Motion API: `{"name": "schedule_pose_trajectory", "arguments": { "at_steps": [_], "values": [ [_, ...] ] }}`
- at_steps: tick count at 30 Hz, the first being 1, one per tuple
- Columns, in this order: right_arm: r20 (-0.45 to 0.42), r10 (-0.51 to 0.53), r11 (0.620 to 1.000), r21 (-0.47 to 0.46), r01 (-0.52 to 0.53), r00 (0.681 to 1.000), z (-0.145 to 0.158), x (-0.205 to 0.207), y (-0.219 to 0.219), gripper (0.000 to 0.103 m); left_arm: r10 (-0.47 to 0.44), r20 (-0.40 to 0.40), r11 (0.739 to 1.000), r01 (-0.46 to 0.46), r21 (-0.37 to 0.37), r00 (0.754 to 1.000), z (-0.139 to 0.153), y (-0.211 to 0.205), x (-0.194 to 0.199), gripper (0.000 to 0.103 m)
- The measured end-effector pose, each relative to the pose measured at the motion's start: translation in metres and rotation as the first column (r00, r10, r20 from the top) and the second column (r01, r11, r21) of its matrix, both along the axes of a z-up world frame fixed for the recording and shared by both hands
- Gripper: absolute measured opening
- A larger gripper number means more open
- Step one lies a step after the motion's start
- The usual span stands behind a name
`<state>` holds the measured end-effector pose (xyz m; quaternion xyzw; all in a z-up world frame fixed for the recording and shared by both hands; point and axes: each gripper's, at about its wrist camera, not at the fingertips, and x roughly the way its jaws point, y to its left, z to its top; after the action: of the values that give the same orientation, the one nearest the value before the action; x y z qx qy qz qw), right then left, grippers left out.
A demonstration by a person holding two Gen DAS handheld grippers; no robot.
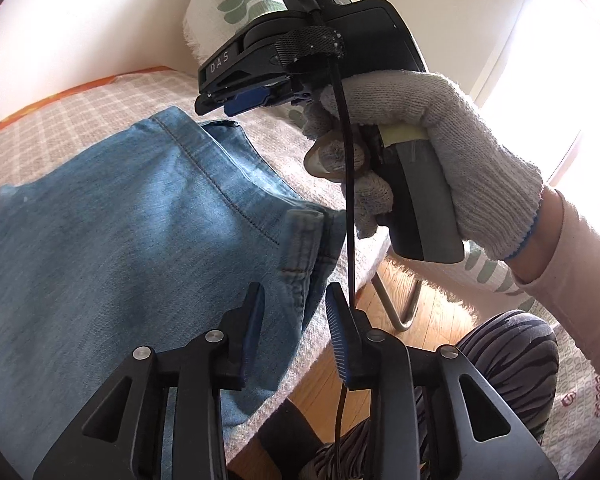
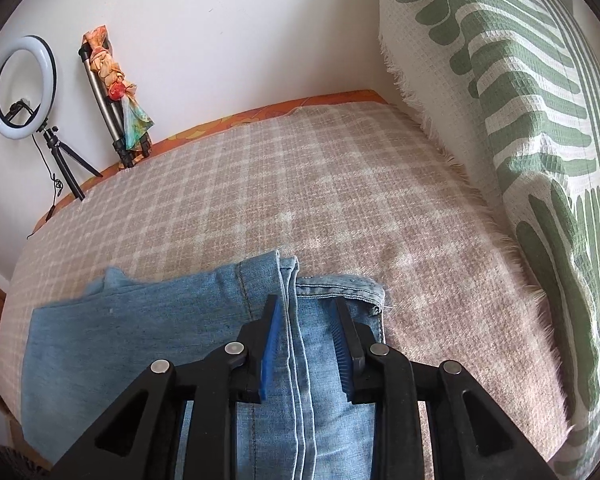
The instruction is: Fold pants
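Both my left gripper (image 1: 294, 312) and right gripper (image 2: 305, 320) stand released over the pants (image 2: 160, 332) folded on the bed (image 2: 260, 184); snagging denim while withdrawing could undo it.

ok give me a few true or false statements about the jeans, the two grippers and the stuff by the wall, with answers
1. The jeans lie on a checked blanket. True.
2. The right gripper is clamped shut on the denim. False: its jaws stand apart, with a seam ridge of the jeans between them, unpinched.
3. The left gripper is open over the edge of the jeans. True.
4. The hand holding the right gripper is bare. False: it wears a knitted glove.
5. A ring light stands on a tripod by the wall. True.
6. The green-patterned throw covers the jeans. False: it lies off to the side.
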<state>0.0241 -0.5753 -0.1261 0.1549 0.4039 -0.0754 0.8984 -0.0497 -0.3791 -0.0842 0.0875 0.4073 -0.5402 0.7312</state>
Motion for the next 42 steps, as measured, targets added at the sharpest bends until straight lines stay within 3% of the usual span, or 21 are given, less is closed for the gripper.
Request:
{"name": "schedule_pose_trajectory", "arguments": {
  "at_steps": [6,14,20,24,30,32,35,42],
  "values": [
    [0.045,0.03,1.0,-0.011,-0.03,0.999,0.021,-0.023,0.005,0.031,0.019,0.035,1.0,-0.018,-0.009,0.999,0.019,0.024,-0.007,0.037],
    [0.102,0.114,0.993,-0.022,-0.113,0.988,0.031,-0.042,0.041,0.035,0.111,0.068,0.994,-0.11,-0.023,0.991,0.037,0.072,-0.002,0.037],
    [0.139,0.195,0.98,0.009,-0.198,0.971,0.037,-0.043,0.076,0.036,0.218,0.083,0.976,-0.216,-0.03,0.972,0.051,0.124,0.009,0.037],
    [0.153,0.263,0.964,-0.003,-0.265,0.953,0.043,-0.037,0.107,0.036,0.32,0.088,0.947,-0.319,-0.032,0.943,0.055,0.167,0.023,0.037],
    [0.182,0.356,0.933,-0.017,-0.359,0.917,0.049,-0.025,0.154,0.039,0.466,0.074,0.885,-0.466,-0.026,0.881,0.049,0.229,0.042,0.037],
    [0.184,0.381,0.923,-0.021,-0.384,0.906,0.051,-0.019,0.169,0.041,0.494,0.08,0.869,-0.495,-0.014,0.866,0.047,0.247,0.042,0.037],
    [0.183,0.42,0.906,-0.027,-0.422,0.889,0.052,-0.011,0.192,0.052,0.534,0.073,0.845,-0.535,-0.002,0.842,0.039,0.271,0.042,0.037],
    [0.162,0.53,0.846,-0.037,-0.532,0.832,0.051,0.004,0.244,0.052,0.584,0.071,0.807,-0.588,0.058,0.808,0.014,0.304,0.04,0.037]
  ]
}}
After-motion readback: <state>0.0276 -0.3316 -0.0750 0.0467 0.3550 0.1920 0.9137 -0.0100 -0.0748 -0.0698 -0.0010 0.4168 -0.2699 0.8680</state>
